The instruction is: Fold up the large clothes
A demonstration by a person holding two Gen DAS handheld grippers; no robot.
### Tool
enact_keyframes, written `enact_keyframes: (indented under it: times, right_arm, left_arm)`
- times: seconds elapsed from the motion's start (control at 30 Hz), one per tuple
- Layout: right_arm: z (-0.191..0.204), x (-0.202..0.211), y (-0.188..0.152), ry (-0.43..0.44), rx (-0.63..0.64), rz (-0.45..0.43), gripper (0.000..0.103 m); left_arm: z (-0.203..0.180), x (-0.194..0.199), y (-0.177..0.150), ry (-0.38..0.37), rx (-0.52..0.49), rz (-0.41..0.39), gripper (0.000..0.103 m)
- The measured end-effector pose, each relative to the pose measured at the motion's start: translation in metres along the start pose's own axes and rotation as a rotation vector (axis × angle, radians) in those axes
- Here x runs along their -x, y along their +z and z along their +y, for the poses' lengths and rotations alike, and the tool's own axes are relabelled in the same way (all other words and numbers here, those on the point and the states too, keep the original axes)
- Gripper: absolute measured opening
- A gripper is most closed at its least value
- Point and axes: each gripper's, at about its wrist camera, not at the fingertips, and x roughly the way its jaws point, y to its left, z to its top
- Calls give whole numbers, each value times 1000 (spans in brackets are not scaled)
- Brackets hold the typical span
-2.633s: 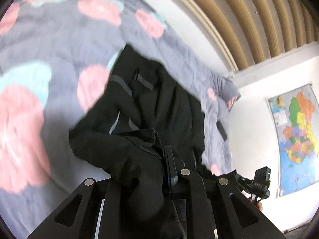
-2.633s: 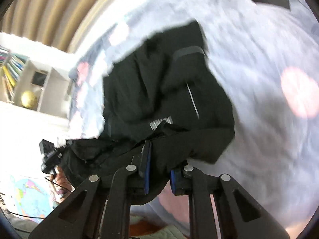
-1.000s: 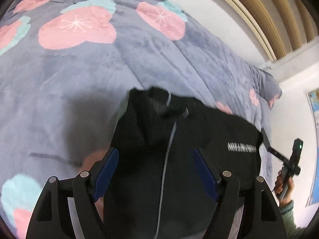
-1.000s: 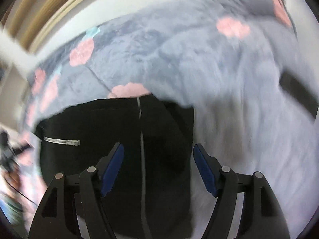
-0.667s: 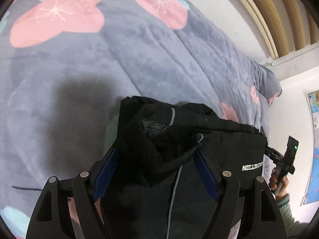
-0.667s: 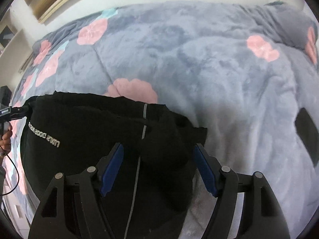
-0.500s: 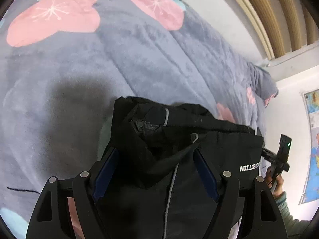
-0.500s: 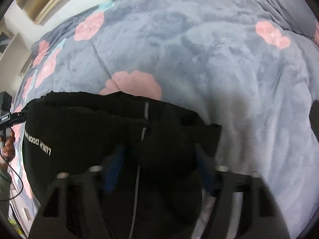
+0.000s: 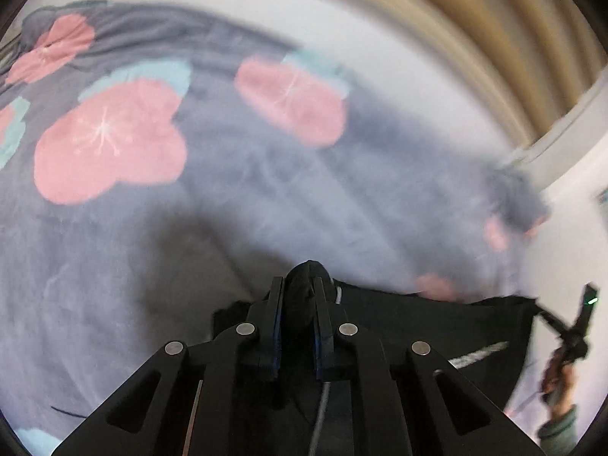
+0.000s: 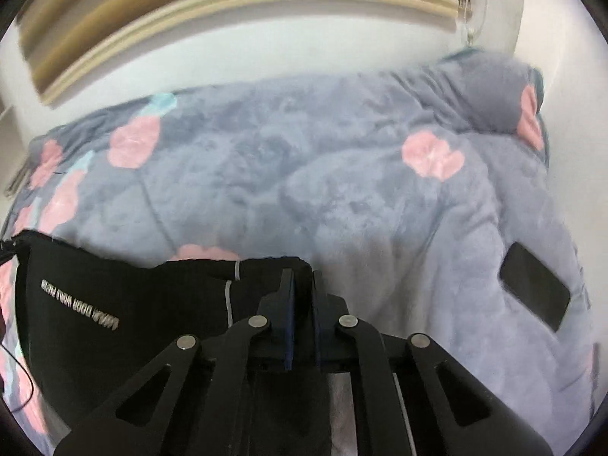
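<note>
In the left wrist view, the left gripper [image 9: 295,296] sits at the lower centre of the frame, its two fingers drawn close together and pinching a bunched fold of the black jacket [image 9: 429,326]. A rounded lump of that dark fabric pokes up just past the fingertips. From there the garment spreads toward the lower right, where a pale printed strip is smeared by blur and cannot be read. At the far right edge the other hand [image 9: 562,380] and its tool show only as a dark blurred shape touching the jacket's corner.

In the right wrist view, the right gripper [image 10: 302,285] is also at the lower centre, fingers pressed nearly together on the jacket's upper edge [image 10: 125,304]. The garment fills the lower left of the frame, carrying a line of white lettering that is upside down and only partly legible, and a thin pale cord near its middle. Its lower part is hidden behind the gripper's black linkage.

The jacket lies against a grey blanket [image 10: 342,174] with pink flower shapes, which fills the middle of both views. A flat black rectangular object [image 10: 535,290] rests on the blanket at the right; what it is cannot be made out. No containers appear. Tan slats [image 9: 494,19] curve across the upper right of the left view, heavily blurred.
</note>
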Motion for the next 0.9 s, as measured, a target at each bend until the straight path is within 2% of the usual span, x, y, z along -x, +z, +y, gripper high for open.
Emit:
enact_keyframes:
  times: [0.03, 0.1, 0.23, 0.3, 0.33, 0.37, 0.4, 0.43, 0.53, 0.6, 0.67, 0.77, 0.83, 0.9]
  right_arm:
    - [1, -15, -1, 7, -1, 36, 9]
    - [5, -55, -11, 12, 0, 132, 9]
    - [9, -97, -28, 12, -16, 219, 11]
    - [10, -101, -30, 9, -12, 230, 12]
    - [10, -98, -30, 8, -11, 232, 14]
    - [8, -95, -29, 8, -20, 235, 22]
    - [4, -89, -27, 10, -39, 240, 28]
    - [2, -81, -25, 13, -54, 230, 28]
    - [4, -23, -25, 22, -40, 91, 32]
    - [12, 17, -31, -6, -14, 30, 46]
    - [20, 46, -41, 28, -14, 5, 48]
    - [43, 66, -62, 125, -38, 29, 48]
    - [62, 62, -80, 191, -42, 91, 48]
    - [89, 50, -101, 186, 11, 147, 48]
  left_arm:
    - [3, -21, -3, 52, 4, 48, 12]
    - [15, -56, -11, 101, 35, 126, 13]
    - [17, -66, -14, 104, 48, 127, 18]
    - [14, -56, -11, 82, 36, 131, 28]
    - [14, -49, -10, 68, 33, 133, 37]
    - [15, -37, -10, 64, 34, 121, 42]
    - [16, -27, -9, 74, 35, 104, 43]
    - [17, -13, -11, 92, 32, 79, 44]
    - [21, 34, -22, 96, 33, 0, 51]
    - [11, 65, -36, 37, 16, -31, 54]
    - [-8, 85, -56, -19, -20, -42, 56]
    - [-47, 93, -95, -66, -84, -16, 59]
    - [-75, 85, -125, -92, -121, 21, 59]
    - [-101, 67, -154, -81, -162, 54, 59]
